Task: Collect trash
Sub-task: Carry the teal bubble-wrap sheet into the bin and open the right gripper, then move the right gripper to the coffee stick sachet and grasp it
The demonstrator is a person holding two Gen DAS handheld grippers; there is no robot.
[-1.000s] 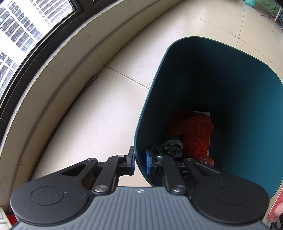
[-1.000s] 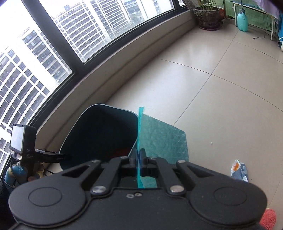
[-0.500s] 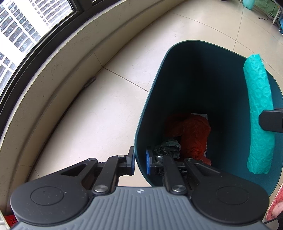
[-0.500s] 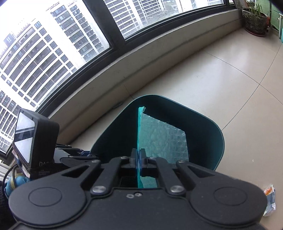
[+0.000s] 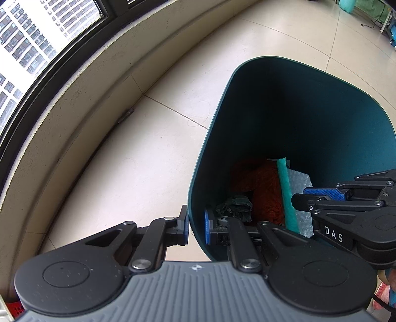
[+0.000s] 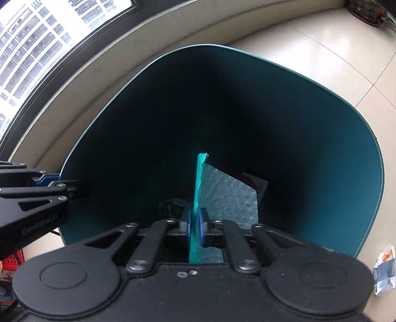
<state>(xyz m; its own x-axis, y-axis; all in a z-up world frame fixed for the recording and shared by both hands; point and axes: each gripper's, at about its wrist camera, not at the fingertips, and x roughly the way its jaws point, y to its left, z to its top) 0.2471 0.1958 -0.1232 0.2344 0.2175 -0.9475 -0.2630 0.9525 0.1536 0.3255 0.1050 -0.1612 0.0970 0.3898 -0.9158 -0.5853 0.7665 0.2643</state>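
Note:
A dark teal trash bin (image 5: 284, 81) (image 6: 104, 128) stands on the tiled floor. My left gripper (image 5: 196, 226) is shut on its near rim, one finger outside, one inside. My right gripper (image 6: 195, 229) is shut on a teal bubble-wrap mailer (image 6: 227, 195) and holds it down inside the bin; the mailer also shows in the left wrist view (image 5: 287, 195), with the right gripper (image 5: 304, 198) beside it. At the bin's bottom lie an orange plastic bag (image 5: 262, 188) and a crumpled dark piece (image 5: 235, 205).
A small crumpled wrapper (image 6: 383, 267) lies on the floor right of the bin. A curved window ledge (image 5: 74, 99) runs along the left. A plant pot (image 6: 363, 12) stands far right. Red clutter (image 6: 12, 260) sits at the lower left.
My right gripper has carried the mailer from above the bin's right rim down into the bin. The left gripper has kept its hold on the rim.

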